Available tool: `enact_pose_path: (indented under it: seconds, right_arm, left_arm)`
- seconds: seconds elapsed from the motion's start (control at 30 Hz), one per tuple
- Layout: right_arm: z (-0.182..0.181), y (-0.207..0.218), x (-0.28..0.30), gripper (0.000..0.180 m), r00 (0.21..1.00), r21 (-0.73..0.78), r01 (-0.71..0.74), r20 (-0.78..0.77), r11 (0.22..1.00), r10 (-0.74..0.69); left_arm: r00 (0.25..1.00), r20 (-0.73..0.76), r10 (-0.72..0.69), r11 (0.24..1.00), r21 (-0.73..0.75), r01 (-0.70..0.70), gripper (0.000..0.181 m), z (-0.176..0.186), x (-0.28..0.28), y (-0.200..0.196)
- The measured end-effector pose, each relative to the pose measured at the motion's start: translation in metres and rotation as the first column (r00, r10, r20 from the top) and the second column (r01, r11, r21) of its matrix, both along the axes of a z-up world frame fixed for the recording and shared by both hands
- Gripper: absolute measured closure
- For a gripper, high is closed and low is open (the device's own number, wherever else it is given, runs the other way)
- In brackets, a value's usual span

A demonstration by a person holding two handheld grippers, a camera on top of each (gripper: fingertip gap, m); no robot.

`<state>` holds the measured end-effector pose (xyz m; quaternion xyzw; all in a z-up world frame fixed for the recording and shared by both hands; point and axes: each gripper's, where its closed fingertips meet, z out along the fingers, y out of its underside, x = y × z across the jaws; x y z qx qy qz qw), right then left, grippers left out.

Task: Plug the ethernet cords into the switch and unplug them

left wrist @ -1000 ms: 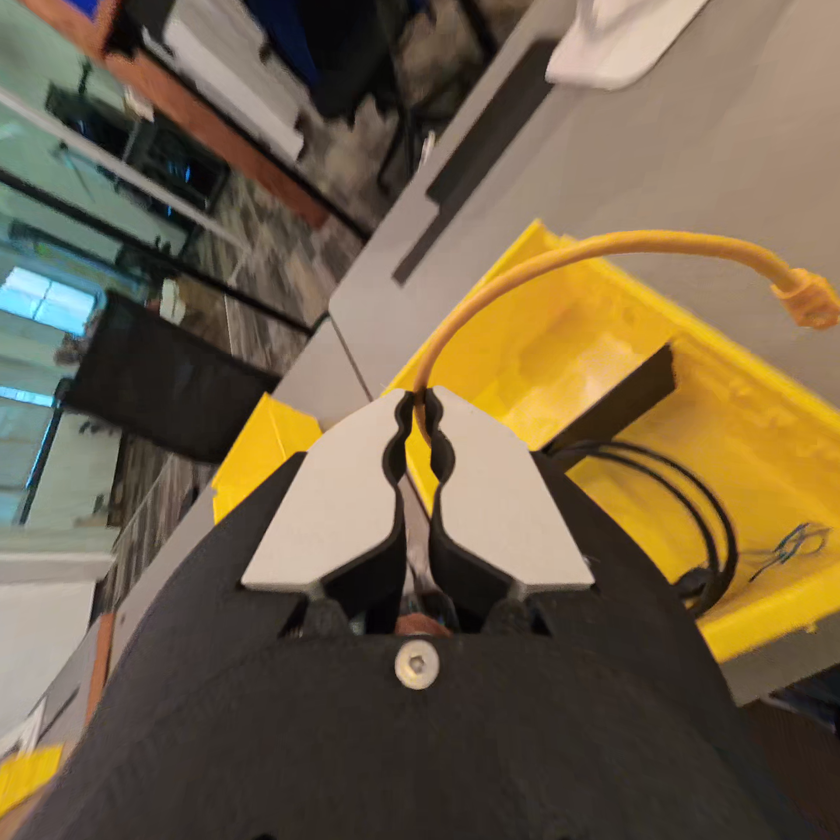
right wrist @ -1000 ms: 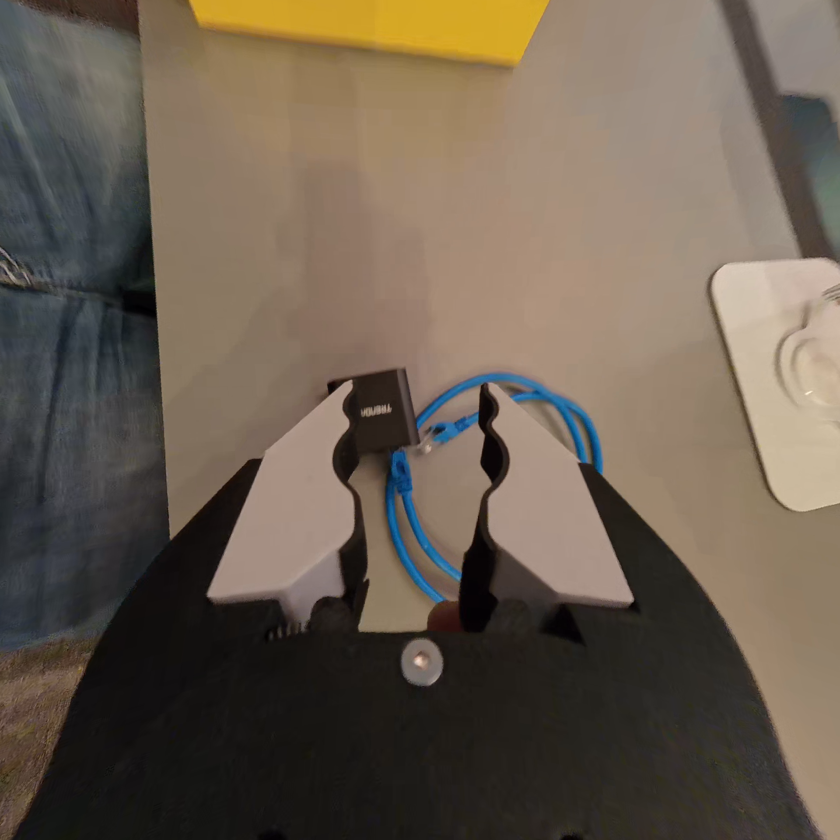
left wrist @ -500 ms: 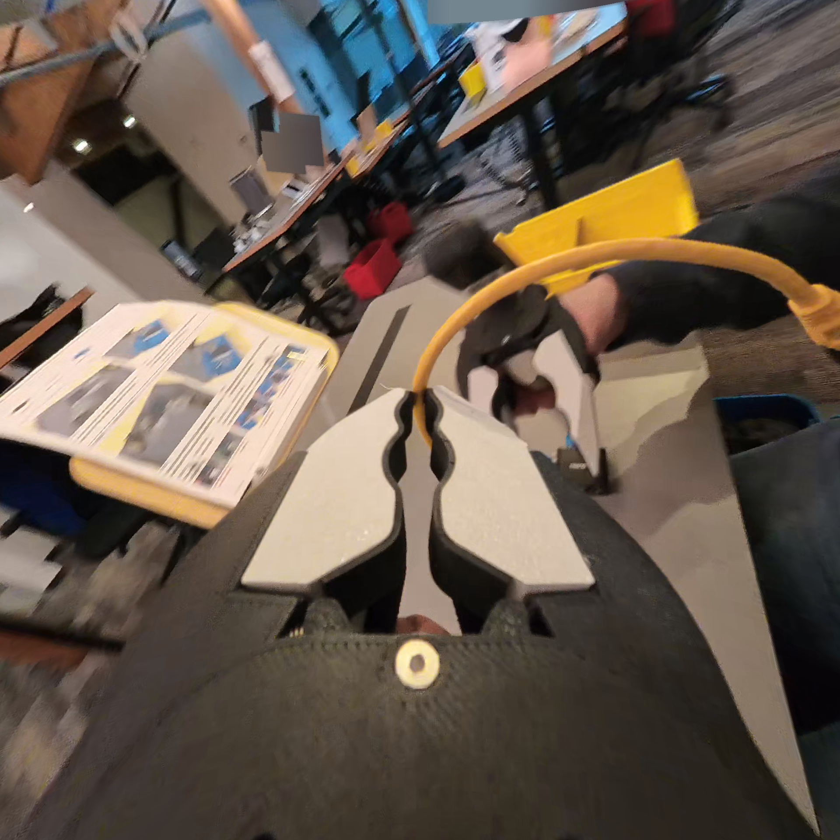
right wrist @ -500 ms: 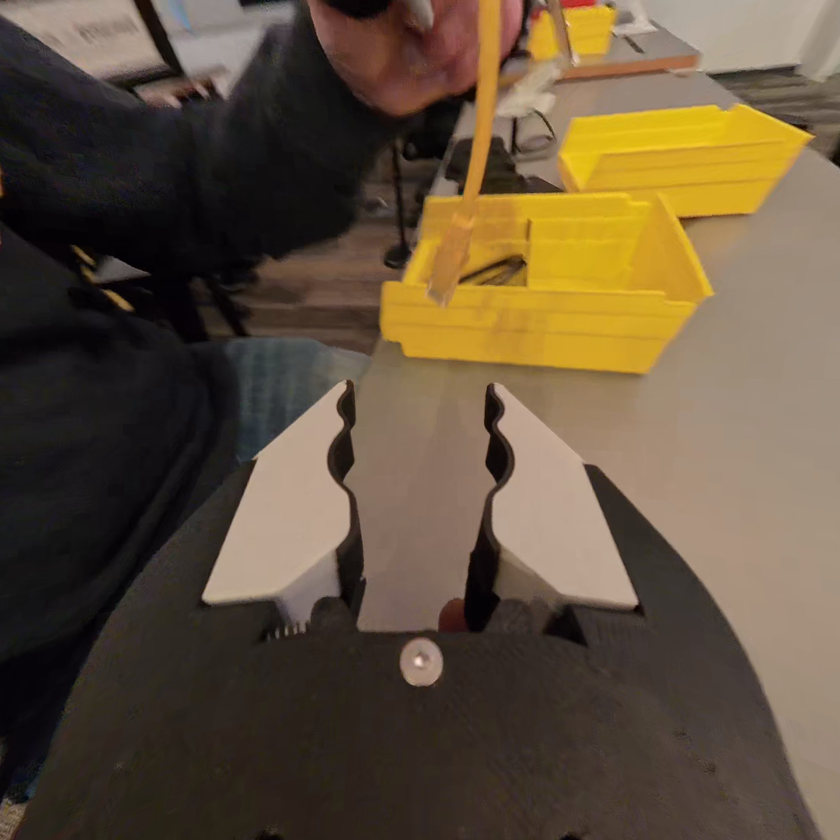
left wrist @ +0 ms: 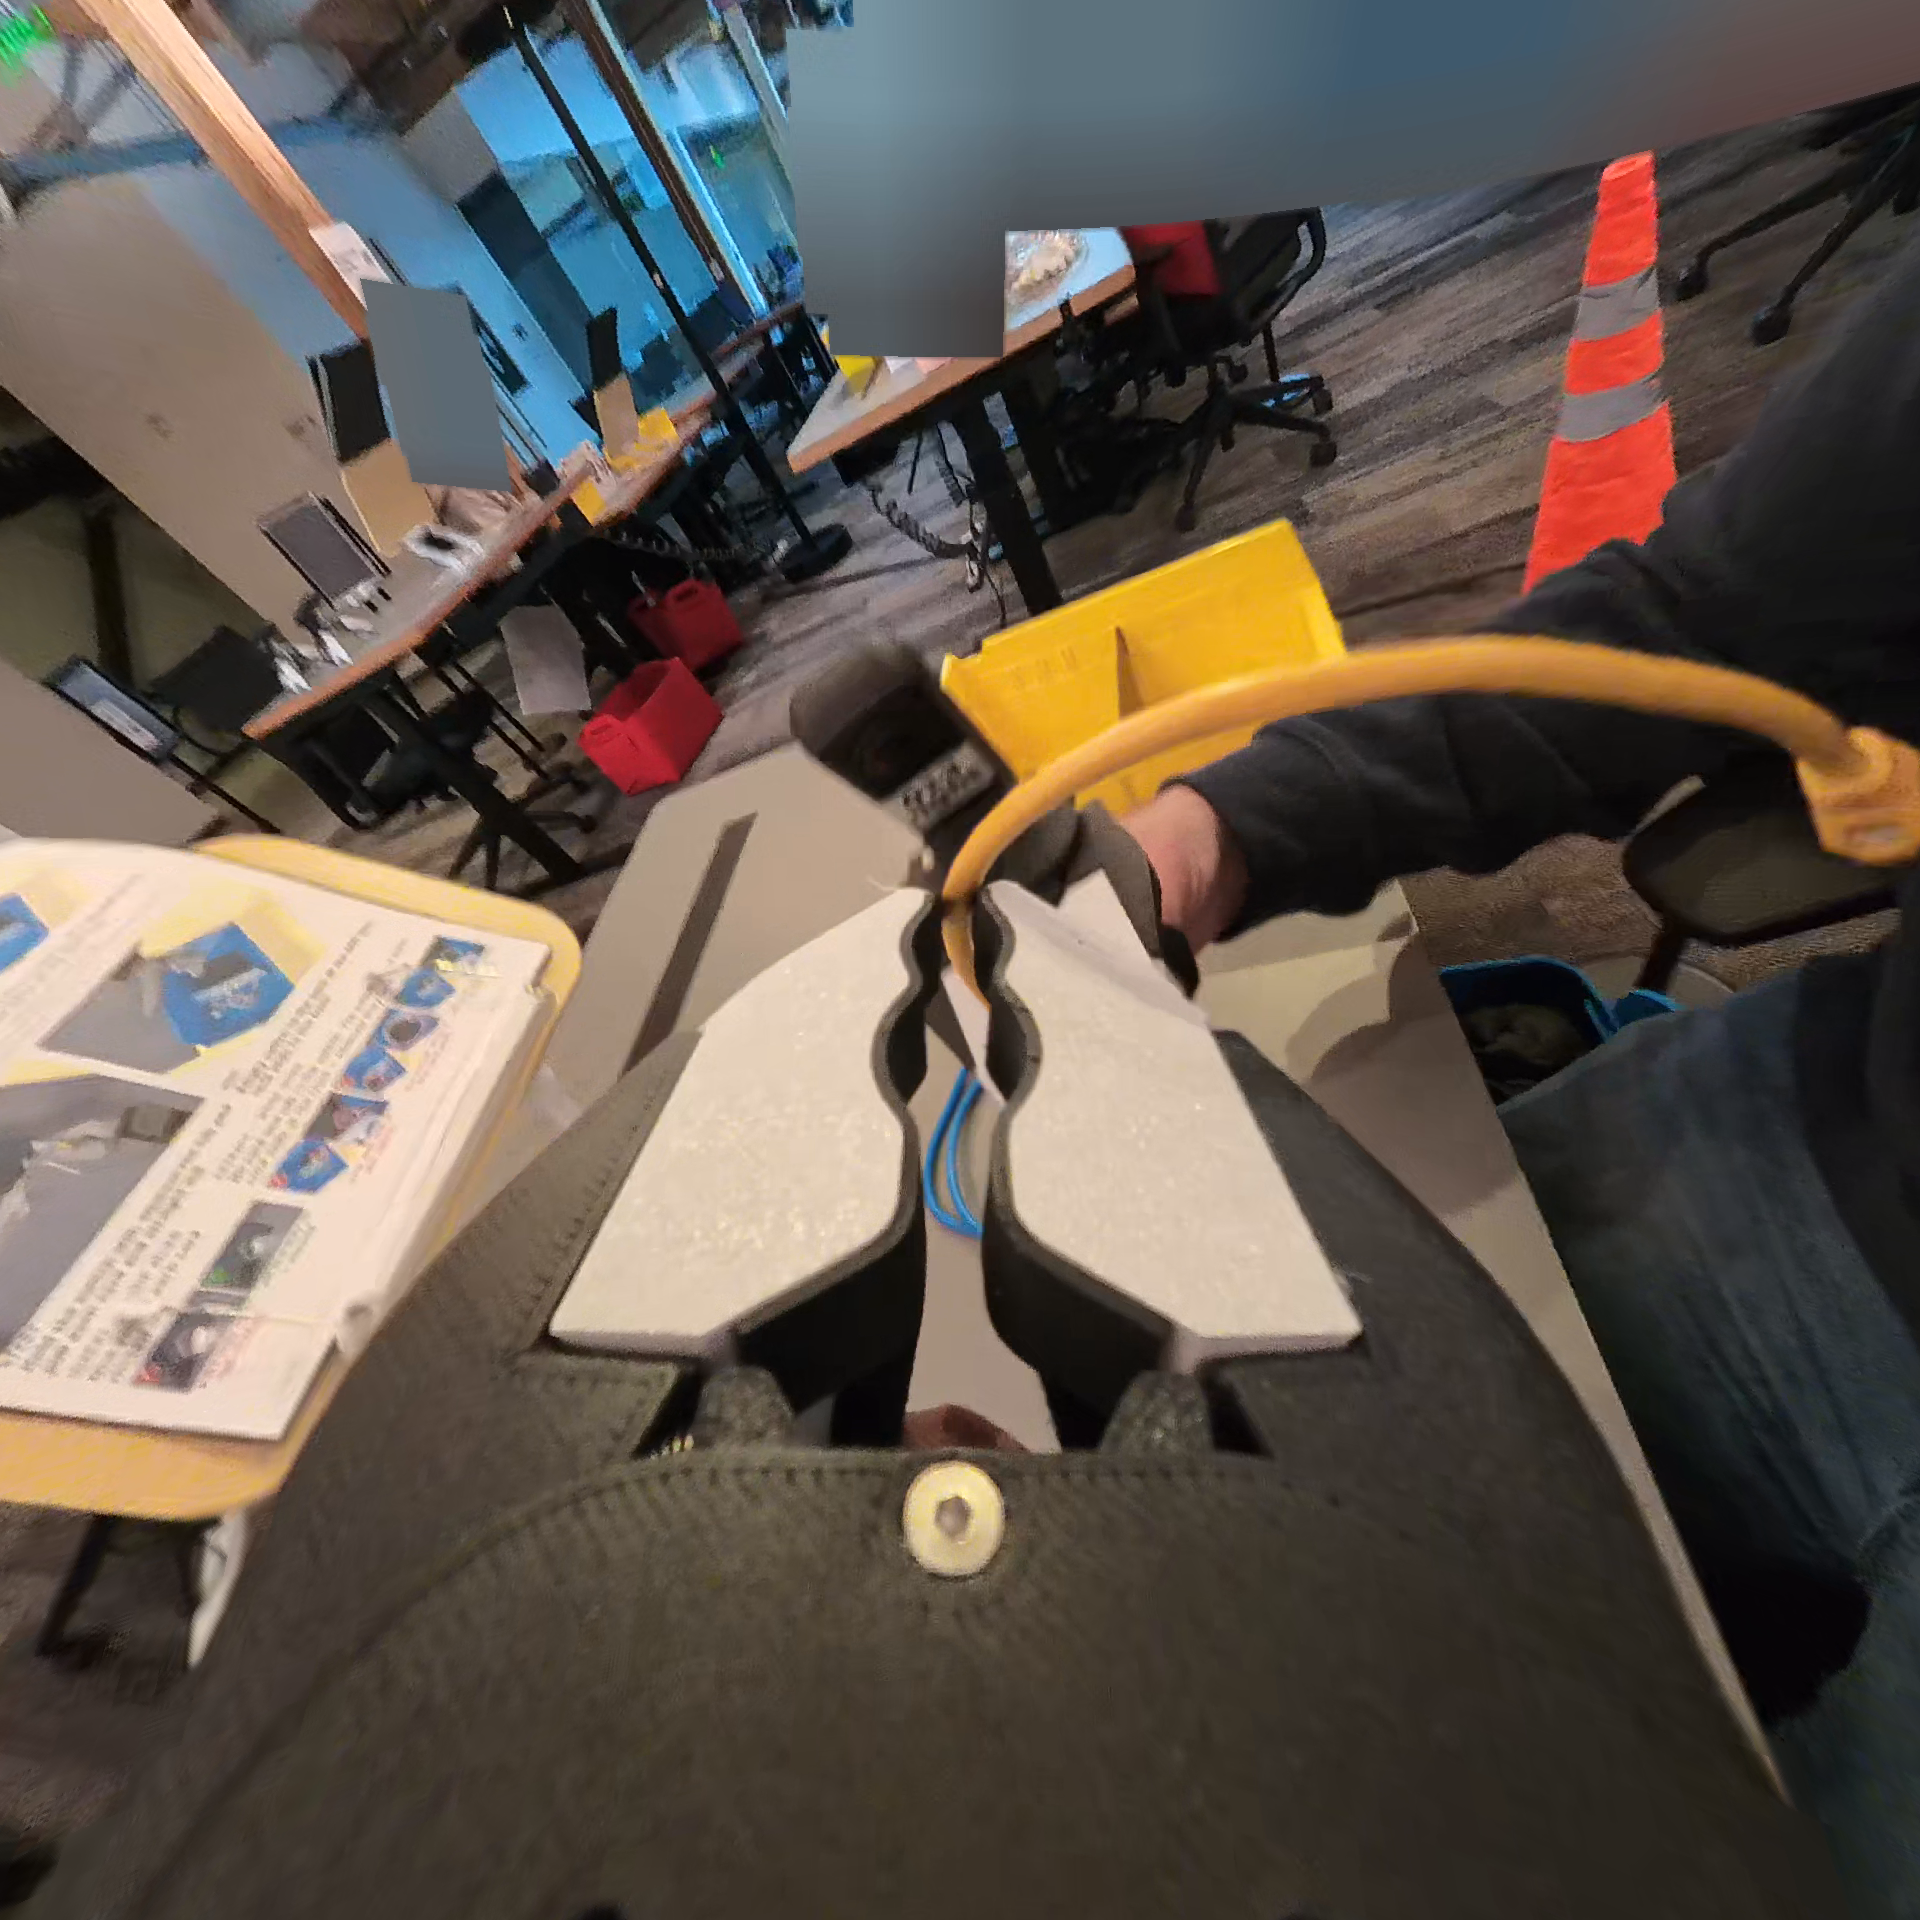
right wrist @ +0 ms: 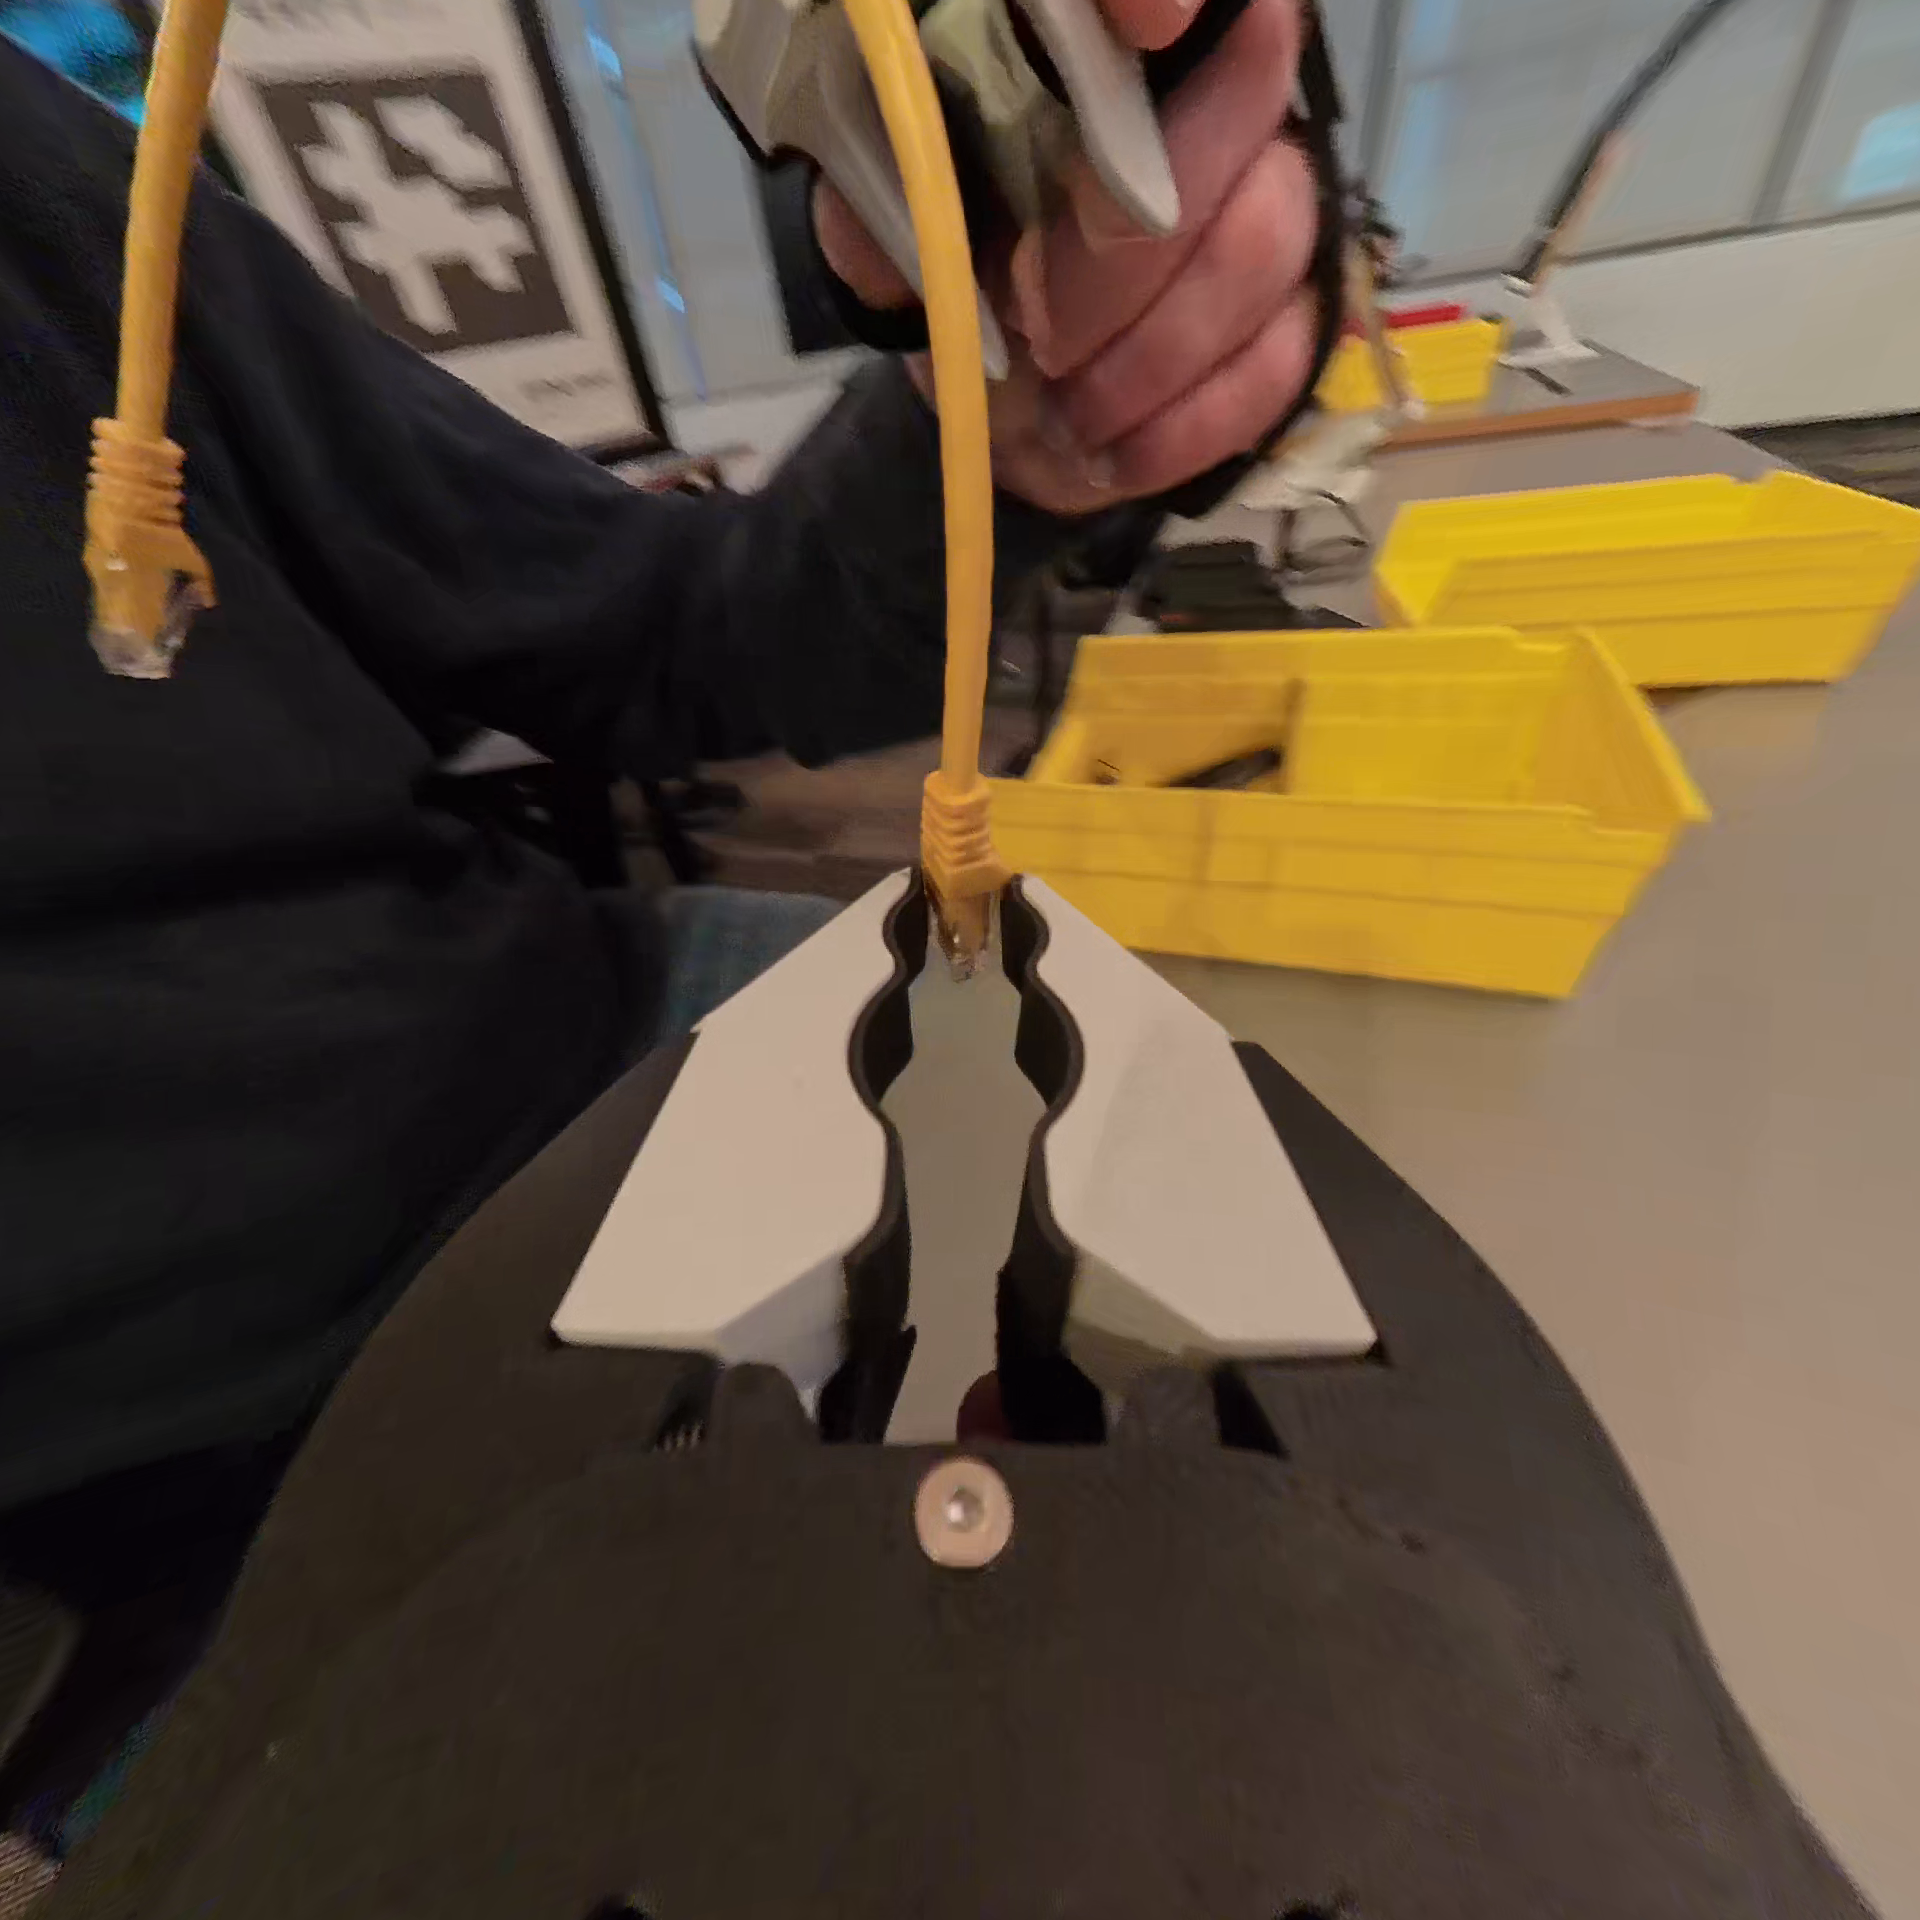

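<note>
In the left wrist view my left gripper [left wrist: 956, 920] is shut on a yellow ethernet cord [left wrist: 1299, 675] near its middle. The cord arcs right to a free plug [left wrist: 1860, 800]. In the right wrist view my right gripper [right wrist: 961, 914] is shut on the cord's other plug [right wrist: 961, 873], with both pads against it. The cord [right wrist: 961, 468] rises from there to the left gripper [right wrist: 966, 156], held in a hand. The free plug [right wrist: 140, 561] dangles at the left. A blue cord [left wrist: 951, 1164] lies on the table under my left fingers. The switch is not in view.
Two yellow bins [right wrist: 1351, 831] [right wrist: 1662, 571] stand on the grey table [right wrist: 1558, 1247]. A tray with a printed sheet [left wrist: 239, 1091] is at the left. A dark sleeve [right wrist: 416, 623] fills the left of the right wrist view. An orange cone [left wrist: 1605, 384] stands on the floor. There is about 11 centimetres between the tips of the two grippers.
My right gripper rose from the switch and blue cord, then closed from wide open onto the yellow plug. My left gripper kept its hold on the yellow cord and swung away from the bin.
</note>
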<state>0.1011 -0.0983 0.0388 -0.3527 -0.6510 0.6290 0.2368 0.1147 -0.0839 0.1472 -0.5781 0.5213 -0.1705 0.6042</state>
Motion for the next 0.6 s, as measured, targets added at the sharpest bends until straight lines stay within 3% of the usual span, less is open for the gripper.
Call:
enact_pose_path:
  seconds: [0.1,0.17,0.27,0.43,0.53,0.6]
  right_arm:
    - [-0.007,0.041,-0.002,0.168,0.967,0.161,0.243,0.039,0.957,-0.252]
    - [-0.014,0.074,0.005,0.168,0.903,0.358,0.391,0.026,0.848,-0.428]
    - [-0.016,0.112,0.021,0.168,0.789,0.601,0.518,-0.062,0.609,-0.611]
    - [-0.017,0.143,0.034,0.168,0.656,0.79,0.562,-0.245,0.245,-0.714]
    - [-0.02,0.146,0.034,0.168,0.617,0.844,0.536,-0.378,0.017,-0.691]
    - [-0.015,0.138,0.031,0.168,0.604,0.837,0.541,-0.457,-0.086,-0.653]
  left_arm:
    - [0.991,-0.103,0.089,0.989,-0.112,-0.1,0.156,-0.026,-0.023,0.014]
    - [0.979,-0.149,0.142,0.971,-0.174,-0.167,0.151,-0.039,-0.04,0.018]
    - [0.974,-0.111,0.197,0.955,-0.204,-0.216,0.154,-0.037,-0.057,0.016]
    - [0.951,-0.113,0.289,0.912,-0.268,-0.309,0.144,-0.041,-0.049,0.015]
    - [0.95,-0.076,0.302,0.888,-0.34,-0.31,0.135,-0.044,-0.021,0.018]
    - [0.954,-0.07,0.293,0.857,-0.423,-0.295,0.132,-0.051,-0.005,0.024]
